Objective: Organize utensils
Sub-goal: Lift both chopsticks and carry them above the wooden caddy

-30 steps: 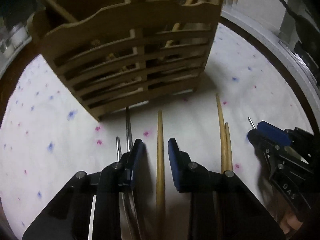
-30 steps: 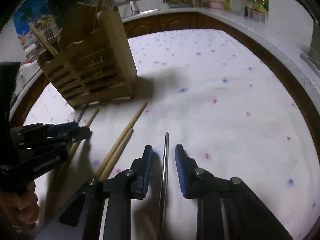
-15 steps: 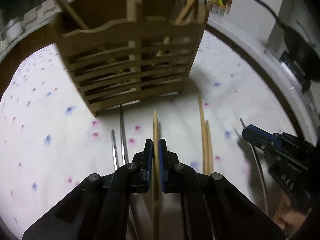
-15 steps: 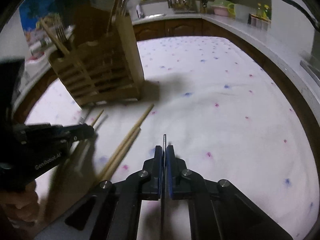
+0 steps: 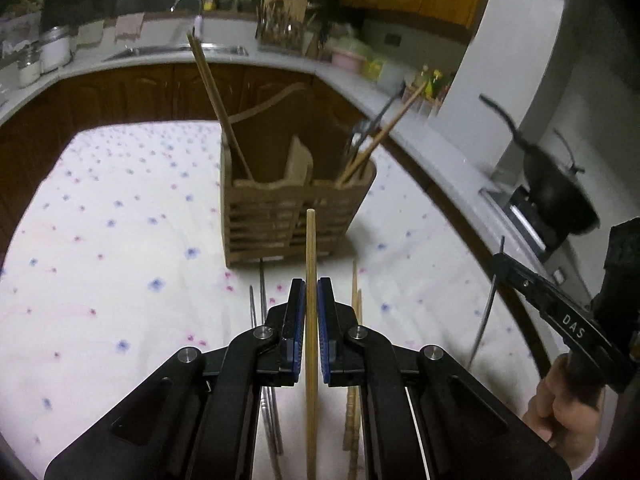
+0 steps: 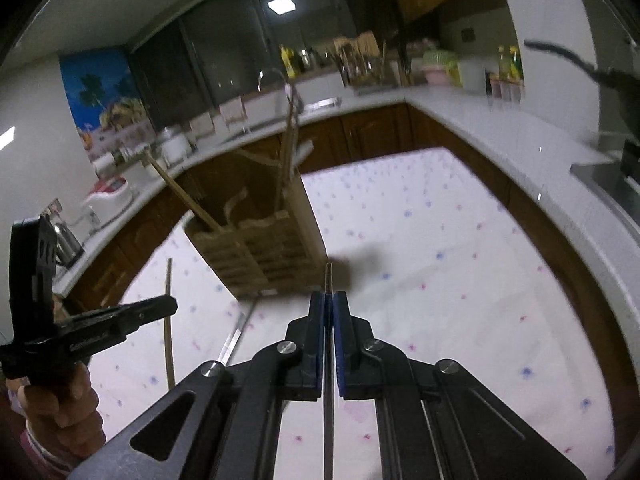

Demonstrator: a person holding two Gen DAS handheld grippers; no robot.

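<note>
Where gripped, pale straight wooden chopstick (image 5: 311, 280).

Tan wooden chopstick (image 5: 310, 264) between blue pads (image 5: 298, 320) on black fingers; white tablecloth (image 5: 120, 240) dotted pink and blue; light-brown slatted holder (image 5: 280, 216).

Stood on the bench (image 5: 120, 280): a slatted utensil holder (image 5: 292, 220), with chopsticks leaning in its left compartment (image 5: 218, 108) and more utensils in its right (image 5: 376, 140). Lay before the holder: two metal rods (image 5: 258, 304) to the left, a pair of wooden chopsticks (image 5: 355, 308) to the right.
</note>
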